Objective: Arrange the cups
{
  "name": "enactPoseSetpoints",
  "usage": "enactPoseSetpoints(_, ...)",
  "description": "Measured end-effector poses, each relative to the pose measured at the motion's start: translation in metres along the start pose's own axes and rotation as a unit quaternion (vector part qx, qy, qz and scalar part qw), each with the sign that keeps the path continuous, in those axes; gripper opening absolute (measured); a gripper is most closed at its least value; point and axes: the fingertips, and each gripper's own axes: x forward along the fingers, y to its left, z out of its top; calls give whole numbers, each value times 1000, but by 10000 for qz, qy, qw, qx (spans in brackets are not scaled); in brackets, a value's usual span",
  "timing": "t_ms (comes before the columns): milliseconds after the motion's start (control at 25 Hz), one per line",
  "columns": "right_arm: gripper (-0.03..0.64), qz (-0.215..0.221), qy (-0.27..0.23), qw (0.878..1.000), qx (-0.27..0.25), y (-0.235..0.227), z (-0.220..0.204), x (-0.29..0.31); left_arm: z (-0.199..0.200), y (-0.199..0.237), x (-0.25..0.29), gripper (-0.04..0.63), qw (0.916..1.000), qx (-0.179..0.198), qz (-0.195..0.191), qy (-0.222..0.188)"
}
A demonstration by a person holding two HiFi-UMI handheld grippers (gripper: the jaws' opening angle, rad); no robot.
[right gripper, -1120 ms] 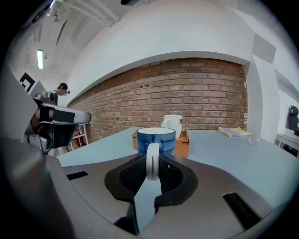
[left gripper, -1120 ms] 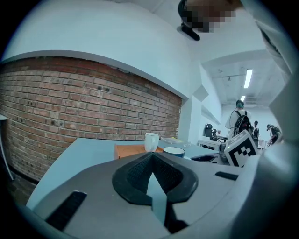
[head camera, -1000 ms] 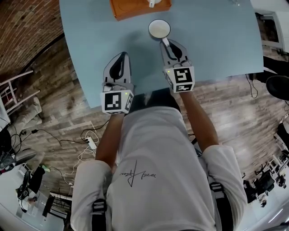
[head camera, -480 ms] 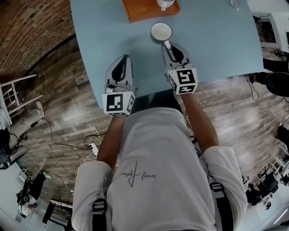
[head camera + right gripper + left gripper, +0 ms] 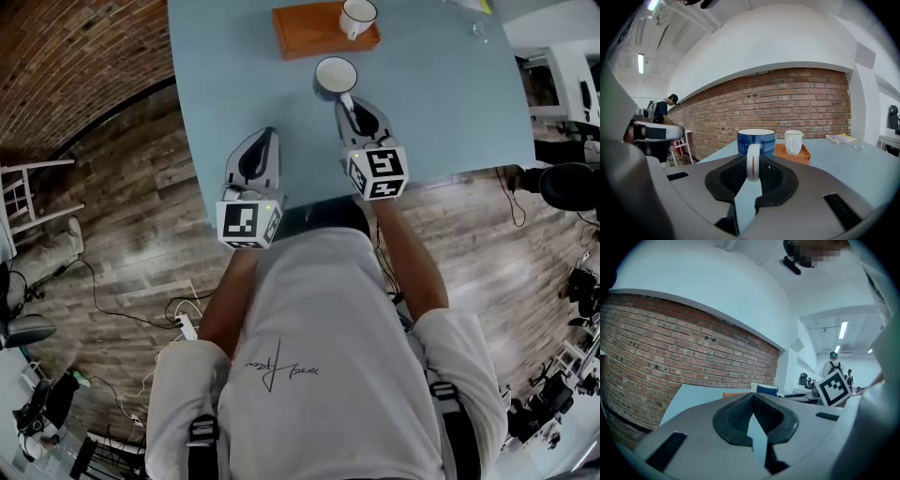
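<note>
While the carry is under way: the right claw (image 5: 351,105) is clamped on the white handle of the blue cup (image 5: 335,77). The cup sits just ahead of the claw over the worktop (image 5: 450,103), close to the near edge of the orange block (image 5: 314,33).
Change: over the last second both claws and the blue cup have shifted a little across the worktop, keeping side by side. The white cup (image 5: 357,19) was cut off at the top edge before and now shows whole on the orange block.
Meaning: this looks like a carry toward the white cup, and the blue cup has not been set down in a final place.
Left claw (image 5: 264,139): shut tight with nothing between its jaws, idle beside the right one near the worktop's front edge.
Hidden: the blue cup's base sits behind the claw body in the right gripper view, so I cannot tell whether it is lifted or touching the worktop.
Hard to make out: I cannot tell whether the orange block is a tray or a box. A yellowish book (image 5: 841,138) lies well beyond it, too small for detail.
</note>
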Motion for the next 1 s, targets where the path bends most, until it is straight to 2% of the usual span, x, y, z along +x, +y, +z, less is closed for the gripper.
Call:
enactPoseSetpoints(560,62,111,-154,9997,-181,-8,30,25,13,-6,14,8,9998,-61,26,-187)
enactPoseSetpoints(1000,63,119,-137,9998,5,-23,30,58,10,-2,37,8,9998,-115,83,-120)
